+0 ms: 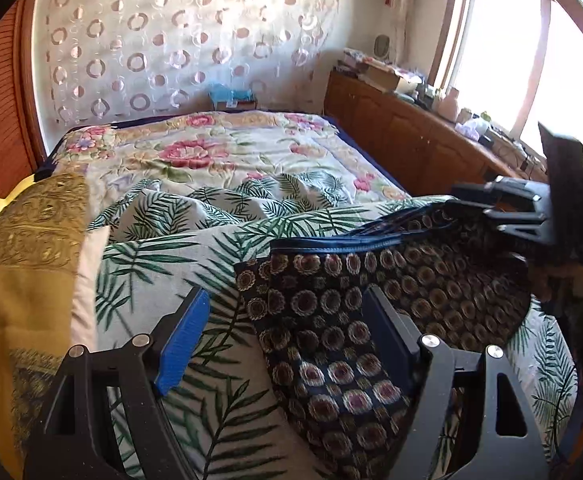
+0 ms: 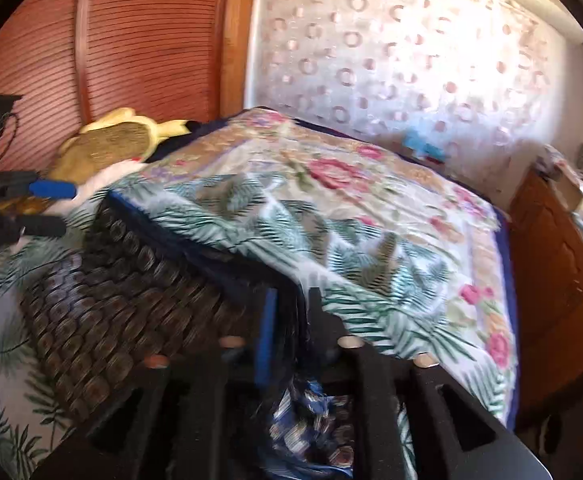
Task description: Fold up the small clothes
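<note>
The dark garment [image 1: 371, 300], printed with round medallions and edged by a blue band along its far side, lies on the palm-leaf sheet [image 1: 179, 264] at the near part of the bed, in front of the flowered quilt [image 1: 219, 148]; a mustard-yellow pillow [image 1: 23, 248] sits to its left, well clear of the cloth.

The left gripper [image 1: 287, 340] stands with its jaws wide apart over the garment's near left corner; the blue pad [image 1: 183, 340] hangs above bare sheet and the dark pad [image 1: 387, 336] above the print, neither pressing on fabric; so this hand holds nothing. The right gripper [image 2: 291, 320] has its jaws part open at the garment's far right edge, with the blue-banded hem between them; the right wrist view is blurred, so whether the pads still nip that hem is hard to say, though a gap seems to show beside it.

As a judgement: one fold looks freshly laid, both hands letting go; the piece reads as doubled, its top edge stacked in layers near the right gripper. The next move calls for lifting both grippers clear without dragging the layers; then choosing the next fold line, taking fresh hold of two corners on one side, and carrying them across so the edges meet squarely.
</note>
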Available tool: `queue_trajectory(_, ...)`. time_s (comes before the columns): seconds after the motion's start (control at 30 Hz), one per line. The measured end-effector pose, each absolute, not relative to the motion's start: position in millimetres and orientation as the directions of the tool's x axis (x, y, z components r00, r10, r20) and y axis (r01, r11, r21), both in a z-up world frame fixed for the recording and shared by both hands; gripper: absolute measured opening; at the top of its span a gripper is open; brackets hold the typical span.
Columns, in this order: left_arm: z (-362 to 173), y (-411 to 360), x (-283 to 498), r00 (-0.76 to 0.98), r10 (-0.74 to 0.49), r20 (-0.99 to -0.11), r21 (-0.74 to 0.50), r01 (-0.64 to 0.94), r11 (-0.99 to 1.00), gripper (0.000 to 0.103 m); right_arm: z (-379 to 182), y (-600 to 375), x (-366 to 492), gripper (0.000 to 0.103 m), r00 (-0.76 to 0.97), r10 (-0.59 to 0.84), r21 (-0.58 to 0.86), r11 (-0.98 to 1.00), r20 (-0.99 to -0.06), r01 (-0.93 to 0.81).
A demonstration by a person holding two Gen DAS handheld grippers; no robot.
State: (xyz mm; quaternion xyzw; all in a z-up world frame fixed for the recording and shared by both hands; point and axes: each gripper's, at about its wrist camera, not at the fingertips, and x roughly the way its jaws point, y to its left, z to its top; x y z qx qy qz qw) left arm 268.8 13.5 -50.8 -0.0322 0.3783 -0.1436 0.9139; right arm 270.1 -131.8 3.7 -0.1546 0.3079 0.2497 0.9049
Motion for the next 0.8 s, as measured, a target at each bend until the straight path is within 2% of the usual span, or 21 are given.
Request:
queue_trajectory(0.03, -54, 12, 273, 0.664, -0.291, -0.689, -0.169, 0.243, 0.955, 0.079, 7, -136, 271, 0.051, 0.685, 0.358, -0.104, 0.839, -0.635, -0.534)
queue_trajectory(0.07, -56, 11, 275, 0.661, -0.292, -0.691, -0.172, 0.243, 0.955, 0.079, 11, -141, 269, 0.052, 0.688, 0.355, -0.085, 0.851, -0.633, -0.518)
queue_trajectory(0.23, -61, 17, 282, 0.669, -0.304, -0.678, -0.216, 0.214, 0.953, 0.079, 27, -169, 237, 0.053, 0.728, 0.325, -0.065, 0.89, -0.603, -0.451)
queue_trajectory(0.5, -76, 10, 286, 0.644, -0.305, -0.702, -0.199, 0.233, 0.952, 0.079, -21, -199, 210, 0.054, 0.645, 0.269, 0.012, 0.927, -0.715, -0.374)
queue_trajectory(0.8, -87, 9, 295, 0.613, -0.291, -0.734, -0.194, 0.221, 0.956, 0.08, -42, -193, 232, 0.058, 0.592, 0.314, 0.111, 0.929, -0.743, -0.353)
